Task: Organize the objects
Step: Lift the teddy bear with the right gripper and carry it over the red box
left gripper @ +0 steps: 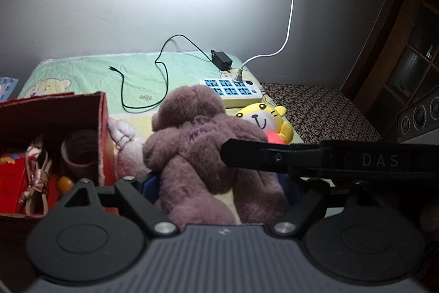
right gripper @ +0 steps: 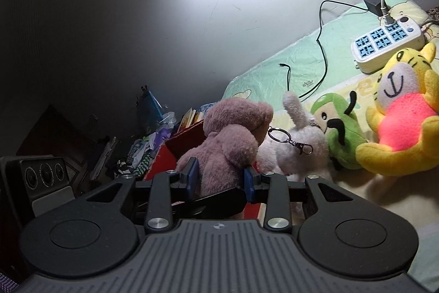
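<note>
The right claw point(right gripper: 219, 176) is clenched on the purple-brown teddy bear point(right gripper: 233, 144). Its two blue pads press into the bear's soft sides, one on each side, so the fur bulges out around them. That tight squeeze is likely what keeps the floppy bear sitting up and not flopping over. The left claw point(left gripper: 222, 186) is set wide, with the bear's legs and tummy between its pads. The fur hides where the pads meet the bear, so one cannot tell if this claw grips the bear or just waits around it. One black finger of the right claw crosses the left view and lies against the bear's side. The bear is just beside the red box point(left gripper: 103, 128), at its open corner. The box already has a cup, a tied-up cord and other small things in it, so it looks like the place where things get tidied away, and the bear is probably going there next. The other toys lie on the green bed sheet point(left gripper: 96, 73). A white bunny point(right gripper: 299, 144) with a key ring point(right gripper: 277, 134) is touching the bear. A green toy point(right gripper: 340, 133) and a yellow tiger point(right gripper: 403, 111) lie past the bunny, near the white power strip point(right gripper: 389, 45). They seem to be waiting their turn. The bunny is so close that it could get dragged along when the bear moves.
</note>
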A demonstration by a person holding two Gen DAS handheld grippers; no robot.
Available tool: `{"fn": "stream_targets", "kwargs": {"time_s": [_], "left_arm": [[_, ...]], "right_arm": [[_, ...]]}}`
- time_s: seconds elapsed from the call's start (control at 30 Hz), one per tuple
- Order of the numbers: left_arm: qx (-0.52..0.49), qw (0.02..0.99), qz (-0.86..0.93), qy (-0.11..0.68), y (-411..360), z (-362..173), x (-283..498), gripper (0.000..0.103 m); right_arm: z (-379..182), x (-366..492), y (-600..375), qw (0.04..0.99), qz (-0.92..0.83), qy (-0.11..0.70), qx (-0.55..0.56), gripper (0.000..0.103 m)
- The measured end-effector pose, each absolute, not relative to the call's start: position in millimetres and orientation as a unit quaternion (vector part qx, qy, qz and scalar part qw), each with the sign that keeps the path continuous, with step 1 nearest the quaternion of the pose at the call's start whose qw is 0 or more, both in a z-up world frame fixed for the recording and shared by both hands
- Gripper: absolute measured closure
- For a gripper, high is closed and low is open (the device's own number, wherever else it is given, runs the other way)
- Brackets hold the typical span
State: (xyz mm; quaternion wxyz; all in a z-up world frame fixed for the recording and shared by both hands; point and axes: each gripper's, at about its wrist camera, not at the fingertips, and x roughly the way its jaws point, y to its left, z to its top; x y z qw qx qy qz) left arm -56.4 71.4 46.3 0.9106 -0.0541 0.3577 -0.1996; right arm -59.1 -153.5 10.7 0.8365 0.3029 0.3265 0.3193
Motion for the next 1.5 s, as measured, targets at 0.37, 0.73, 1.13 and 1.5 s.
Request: {"fn": "stream_targets", "kwargs": {"time_s": [0.37, 0.73, 1.13, 1.5], "left_arm": [[-0.058, 0.921, -0.19, 0.336, 160, 54, -58, 0.02], [-0.047, 0.929, -0.163, 0.33, 236, 48, -38, 0.02], [-0.047, 0.924, -0.122, 0.36, 297, 17, 1, 0.019], [-0.067, 0.905, -0.104, 0.407, 324, -21, 28, 0.02]], "right_arm": [[23, -51, -68, 0.845, 0.334, 0.307, 0.283, 0.067], [18, -19, 13, 0.835, 0.357, 0.306, 0.285, 0.067], [-13, 24, 78, 0.82, 0.351, 0.35, 0.287, 0.067], [-39, 50, 108, 0.809, 0.309, 0.421, 0.269, 0.067]]}}
